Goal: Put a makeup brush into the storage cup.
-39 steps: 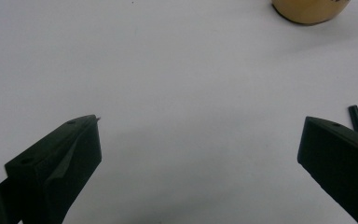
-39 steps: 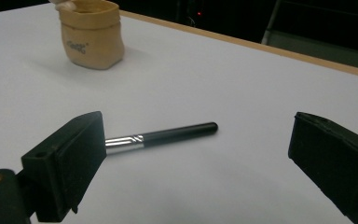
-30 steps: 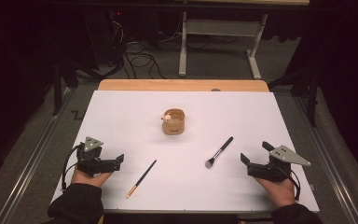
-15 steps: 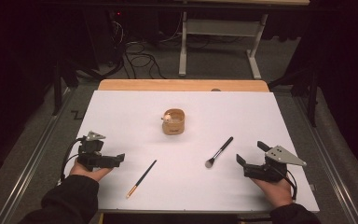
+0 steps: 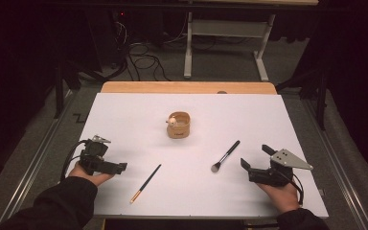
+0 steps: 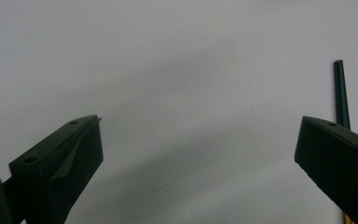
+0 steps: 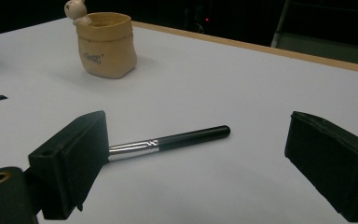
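Observation:
A tan pot (image 5: 179,125) with a small figure on its rim stands mid-table, also far left in the right gripper view (image 7: 106,44). A black-handled makeup brush (image 5: 225,155) lies right of centre. Its silver ferrule runs behind one jaw of my right gripper (image 7: 198,130), which is open and empty. In the high view the right gripper (image 5: 255,155) sits just right of the brush. A thin dark brush with an orange end (image 5: 145,183) lies front left. My left gripper (image 5: 120,167) is open beside it. In the left gripper view (image 6: 200,135) the thin brush (image 6: 339,93) is by the right jaw.
The white table top (image 5: 124,120) has a wooden strip (image 5: 187,87) along its far edge. Beyond it are cables and a table frame (image 5: 220,28) on the dark floor. Each gripper trails a cable towards the front edge.
My right gripper has edged a little left towards the makeup brush. The left gripper has barely shifted, and its forearm now comes in at more of a slant.

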Demonstrator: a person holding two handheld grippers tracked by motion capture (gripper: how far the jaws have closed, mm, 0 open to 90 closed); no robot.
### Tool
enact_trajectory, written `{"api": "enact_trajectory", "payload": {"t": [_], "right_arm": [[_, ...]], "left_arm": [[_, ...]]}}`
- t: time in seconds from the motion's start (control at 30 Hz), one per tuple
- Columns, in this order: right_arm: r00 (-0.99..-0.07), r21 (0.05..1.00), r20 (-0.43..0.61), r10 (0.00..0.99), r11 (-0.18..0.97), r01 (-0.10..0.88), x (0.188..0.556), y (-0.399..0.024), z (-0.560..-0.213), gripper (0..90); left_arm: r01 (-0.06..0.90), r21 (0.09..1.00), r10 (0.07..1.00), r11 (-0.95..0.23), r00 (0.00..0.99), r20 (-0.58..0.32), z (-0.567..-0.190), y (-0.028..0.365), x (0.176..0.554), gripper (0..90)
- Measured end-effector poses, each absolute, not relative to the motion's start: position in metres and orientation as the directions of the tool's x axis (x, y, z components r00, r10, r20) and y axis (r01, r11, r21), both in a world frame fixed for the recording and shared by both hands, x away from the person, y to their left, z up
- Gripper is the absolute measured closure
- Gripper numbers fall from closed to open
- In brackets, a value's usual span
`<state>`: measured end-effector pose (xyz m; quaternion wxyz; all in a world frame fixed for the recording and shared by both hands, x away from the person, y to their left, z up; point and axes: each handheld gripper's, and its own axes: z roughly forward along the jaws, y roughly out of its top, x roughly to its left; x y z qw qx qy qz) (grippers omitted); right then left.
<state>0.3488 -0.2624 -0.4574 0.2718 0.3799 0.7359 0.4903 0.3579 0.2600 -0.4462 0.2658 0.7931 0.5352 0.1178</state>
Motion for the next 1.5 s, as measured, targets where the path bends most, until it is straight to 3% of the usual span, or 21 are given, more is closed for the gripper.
{"api": "enact_trajectory", "payload": {"t": [0.27,0.37,0.47,0.77,0.97,1.5], "right_arm": [[-0.565,0.931,-0.02,0.825,0.222,0.291,0.351,-0.264,-0.457,7.2],[-0.566,0.931,-0.019,0.824,0.221,0.292,0.351,-0.264,-0.457,7.2],[-0.572,0.929,-0.02,0.82,0.227,0.292,0.352,-0.262,-0.458,7.3],[-0.579,0.927,-0.018,0.815,0.231,0.296,0.353,-0.261,-0.459,7.4],[-0.583,0.926,-0.018,0.812,0.234,0.297,0.353,-0.261,-0.46,7.4],[-0.582,0.925,-0.019,0.813,0.235,0.299,0.35,-0.261,-0.46,7.5]], "left_arm": [[0.789,0.525,0.905,-0.319,0.418,-0.078,-0.447,0.253,0.371,11.6],[0.837,0.435,0.907,-0.332,0.41,-0.097,-0.449,0.249,0.377,14.9],[0.863,0.365,0.907,-0.349,0.41,-0.101,-0.446,0.245,0.38,12.7],[0.876,0.298,0.911,-0.378,0.41,-0.051,-0.443,0.247,0.385,19.4],[0.878,0.236,0.887,-0.416,0.45,-0.109,-0.437,0.238,0.379,28.1],[0.848,0.252,0.846,-0.466,0.51,-0.153,-0.433,0.199,0.36,30.9]]}}
